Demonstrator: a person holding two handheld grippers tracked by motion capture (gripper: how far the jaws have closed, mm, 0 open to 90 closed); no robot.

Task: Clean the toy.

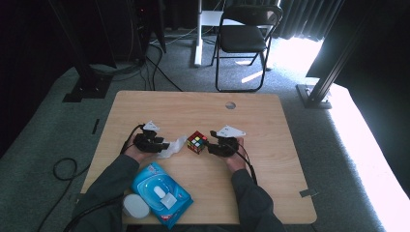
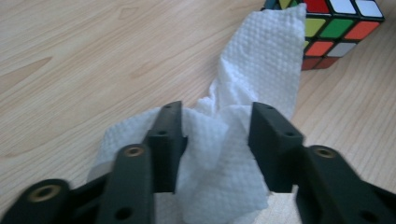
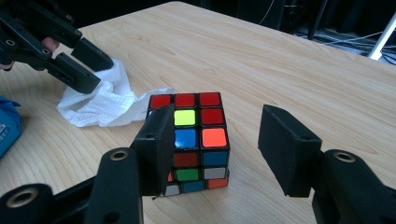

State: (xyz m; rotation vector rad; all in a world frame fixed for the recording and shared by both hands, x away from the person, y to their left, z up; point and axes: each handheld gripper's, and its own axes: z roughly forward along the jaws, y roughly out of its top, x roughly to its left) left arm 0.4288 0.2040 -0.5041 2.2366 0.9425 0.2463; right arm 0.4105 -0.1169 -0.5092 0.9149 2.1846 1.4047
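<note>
Left gripper (image 2: 217,140) jaws apart, straddling crumpled white paper tissue (image 2: 261,79) on light wooden table (image 1: 270,116). Right gripper (image 3: 217,149) jaws spread wide, left jaw at multicoloured puzzle cube (image 3: 194,140) mid-table, touching tissue.

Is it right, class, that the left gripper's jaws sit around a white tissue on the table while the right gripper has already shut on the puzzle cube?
Not quite. The right gripper is open: in the right gripper view its jaws stand apart with the puzzle cube just ahead, not clamped. The rest holds: the left gripper has its jaws around the white tissue on the table.
</note>
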